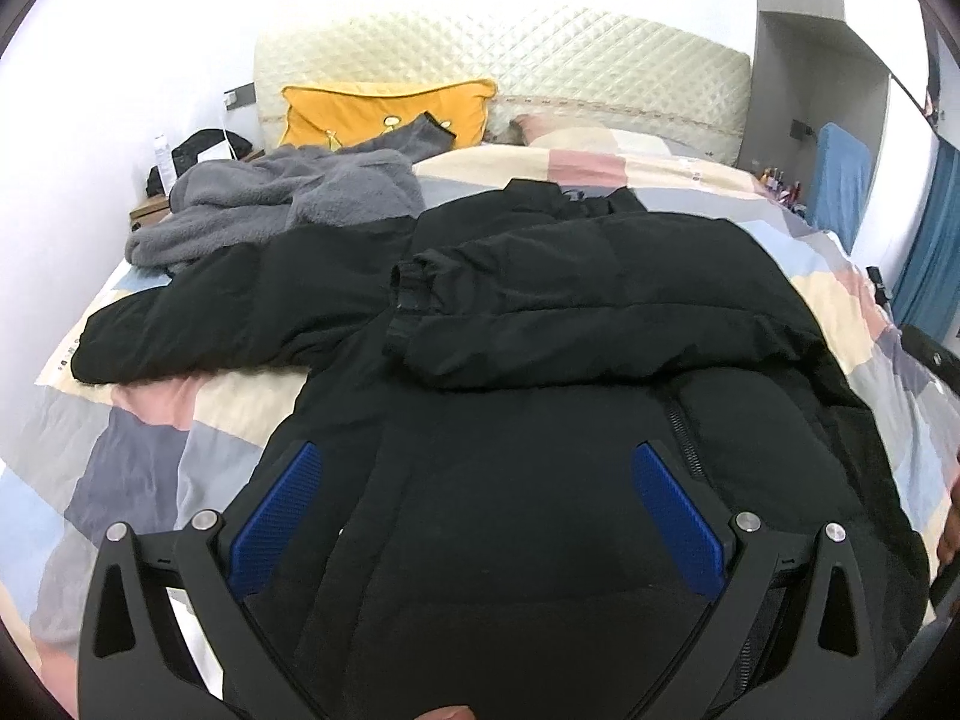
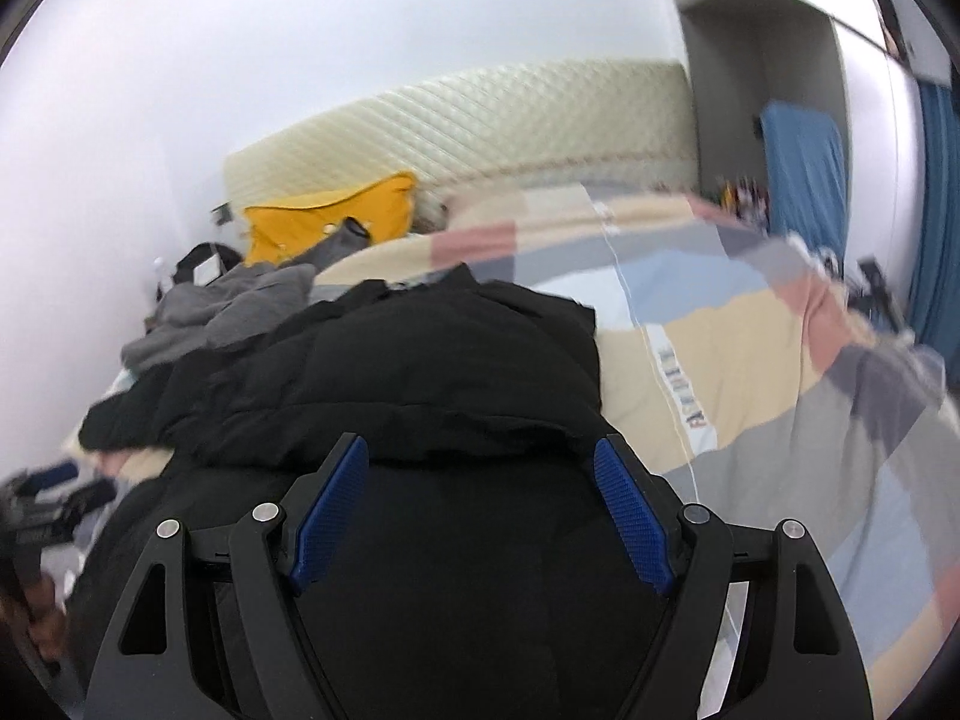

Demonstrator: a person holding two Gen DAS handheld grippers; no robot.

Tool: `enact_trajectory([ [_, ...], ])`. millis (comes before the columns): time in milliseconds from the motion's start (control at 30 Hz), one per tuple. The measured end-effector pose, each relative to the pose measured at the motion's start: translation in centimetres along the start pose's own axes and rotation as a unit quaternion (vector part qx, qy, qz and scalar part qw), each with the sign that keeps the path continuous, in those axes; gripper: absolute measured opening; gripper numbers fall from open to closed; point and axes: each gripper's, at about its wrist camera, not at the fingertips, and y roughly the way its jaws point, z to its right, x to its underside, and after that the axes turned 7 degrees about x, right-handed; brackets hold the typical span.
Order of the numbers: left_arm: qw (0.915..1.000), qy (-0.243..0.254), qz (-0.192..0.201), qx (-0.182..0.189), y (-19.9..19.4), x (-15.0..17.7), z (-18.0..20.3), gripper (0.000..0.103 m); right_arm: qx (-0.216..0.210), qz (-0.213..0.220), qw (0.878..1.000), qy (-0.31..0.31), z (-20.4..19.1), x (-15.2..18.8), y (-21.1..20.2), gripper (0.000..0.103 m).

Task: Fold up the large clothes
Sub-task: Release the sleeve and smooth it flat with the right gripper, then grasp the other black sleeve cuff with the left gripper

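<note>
So, closest in, both grippers hang over the big black puffy zip-up jacket [image 1: 540, 360], which lies spread on the bed with the pastel patchwork duvet [image 1: 150, 432]. The left gripper [image 1: 480, 516] has its jaws spread wide with nothing pinched, just hovering over the jacket's lower front next to the zipper. The right gripper [image 2: 480, 516] has its jaws released too, nothing between them but the fabric underneath. One sleeve is already folded across the chest, the other sleeve [image 1: 198, 312] sticks out toward the left side of the bed. Behind that there's a crumpled grey fleece garment [image 1: 270, 204], then a mustard yellow cushion [image 1: 372, 108] against the cream quilted headboard [image 1: 600, 72]. Main risk, I reckon: the padding is thick and springy, so the folded sleeve could slide back open, and a shallow pinch might only catch the slippery outer shell. The outstretched sleeve touches the fleece, so dragging it could pull that along too.
</note>
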Motion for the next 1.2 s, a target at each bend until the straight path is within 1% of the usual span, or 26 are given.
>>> enact_trajectory([
  [100, 1.0, -0.003, 0.004, 0.003, -0.4, 0.0, 0.0, 0.103, -0.015, 0.017, 1.0, -0.003, -1.0, 0.5, -2.3, 0.077],
  [233, 1.0, -0.001, 0.004, 0.005, -0.6, 0.0, 0.1, 0.103, -0.024, 0.027, 0.999, -0.004, -1.8, 1.3, -4.7, 0.077],
  [400, 0.9999, 0.012, 0.007, 0.009, -1.1, 0.4, 0.9, 0.103, -0.029, 0.033, 0.999, 0.0, -2.2, 2.7, -7.0, 0.078],
  [467, 0.9998, 0.018, 0.007, 0.006, -1.2, 0.5, 1.2, 0.103, -0.022, 0.038, 0.999, -0.007, -2.4, 3.0, -7.4, 0.08],
  [533, 0.9998, 0.019, 0.005, 0.003, -1.1, 0.6, 1.3, 0.103, -0.02, 0.044, 0.999, -0.013, -2.4, 2.9, -7.4, 0.081],
  [633, 0.9998, 0.018, 0.004, 0.012, -1.0, 0.5, 1.4, 0.103, -0.034, 0.044, 0.998, -0.001, -1.8, 2.5, -6.9, 0.081],
  [700, 0.9997, 0.02, 0.005, 0.015, -1.0, 0.3, 1.5, 0.103, -0.031, 0.042, 0.999, 0.001, -1.7, 2.6, -6.6, 0.081],
  [800, 0.9996, 0.024, 0.004, 0.016, -1.2, -0.1, 1.3, 0.103, -0.032, 0.041, 0.999, 0.0, -1.5, 2.8, -6.3, 0.083],
  [867, 0.9998, 0.018, 0.002, 0.01, -1.4, -0.6, 0.8, 0.103, -0.041, 0.043, 0.998, 0.003, -1.4, 2.8, -6.5, 0.087],
  [1033, 0.9999, -0.011, -0.003, 0.01, -1.9, -1.4, -1.4, 0.103, -0.042, 0.047, 0.998, 0.003, -1.5, 2.9, -6.7, 0.088],
  [1100, 0.9998, -0.016, -0.006, 0.006, -2.1, -1.8, -2.3, 0.103, -0.037, 0.045, 0.998, 0.002, -1.5, 3.0, -6.6, 0.094],
  [1133, 0.9998, -0.018, -0.006, 0.005, -2.3, -2.1, -2.7, 0.103, -0.034, 0.045, 0.998, 0.002, -1.6, 3.1, -6.6, 0.103],
  [1200, 0.9999, -0.009, -0.003, -0.009, -2.8, -2.7, -3.3, 0.103, -0.032, 0.047, 0.998, 0.001, -1.6, 3.1, -6.6, 0.103],
])
